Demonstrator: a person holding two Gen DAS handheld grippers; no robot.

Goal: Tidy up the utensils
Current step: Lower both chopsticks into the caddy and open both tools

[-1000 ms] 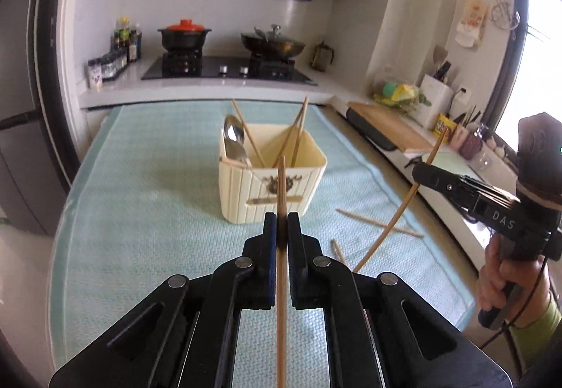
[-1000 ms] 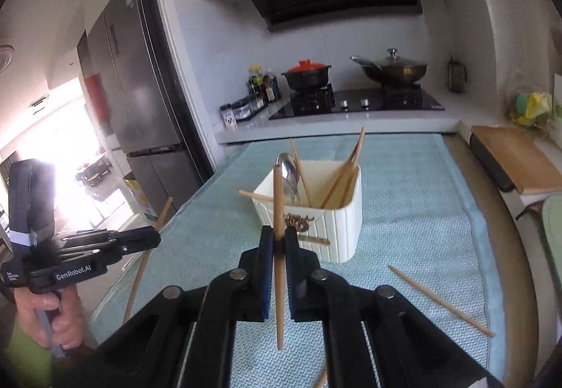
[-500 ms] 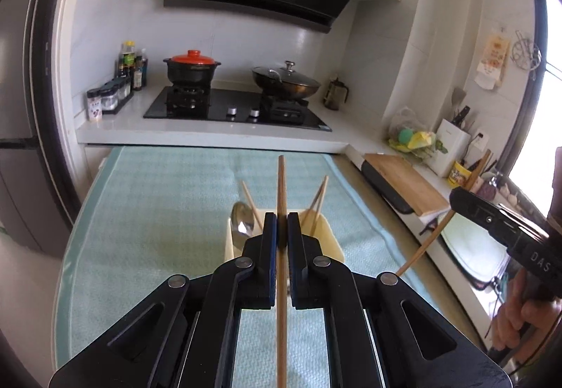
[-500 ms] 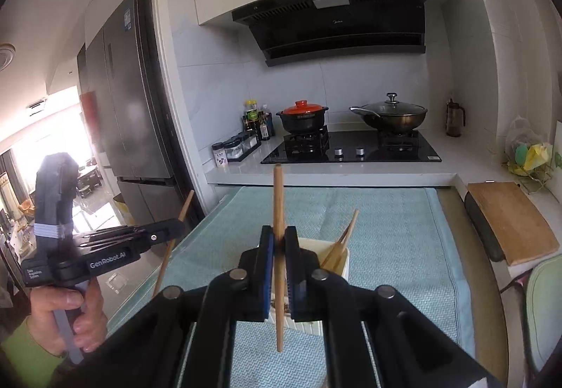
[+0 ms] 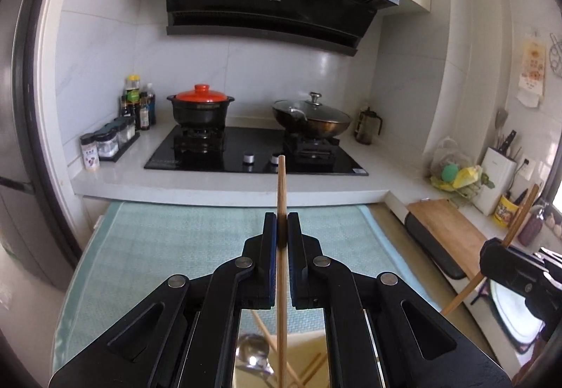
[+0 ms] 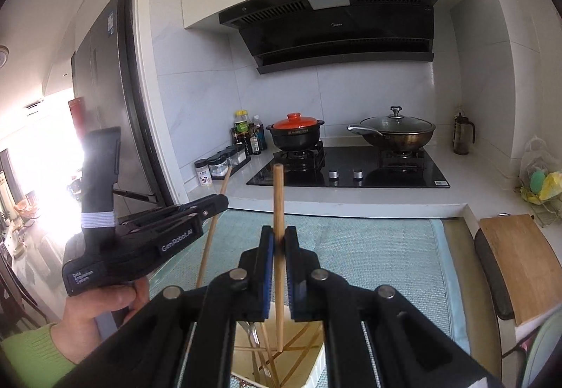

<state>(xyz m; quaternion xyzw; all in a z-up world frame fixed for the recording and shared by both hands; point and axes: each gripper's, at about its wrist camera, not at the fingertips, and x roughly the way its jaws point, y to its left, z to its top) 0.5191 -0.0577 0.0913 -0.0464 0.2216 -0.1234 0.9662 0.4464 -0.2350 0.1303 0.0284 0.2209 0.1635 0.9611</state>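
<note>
we now hold both hand-held grippers higher and closer over the cream utensil holder (image 6: 316, 367) than one second ago: earlier the holder stood clear in front of us on the green mat (image 5: 158, 247), and now we see only its open top low between the arms of each tool. the left hand-held gripper (image 5: 281, 230) is pressed together on a wooden chopstick (image 5: 281, 184), which stands almost upright, its lower part hanging above the spoon (image 5: 251, 358) and the other sticks inside the holder. the right hand-held gripper (image 6: 279, 244) pinches its own chopstick (image 6: 278, 198) in the same way, and the lower end points into the holder's opening. neither grip has changed in this time; only the hands have moved. for the task this means, in our judgement, that the carrying is nearly finished and the next step is to lower and let go, one stick after the other, so that they do not knock together. whether more sticks wait on the table (image 6: 453, 240) we cannot tell from here.
</note>
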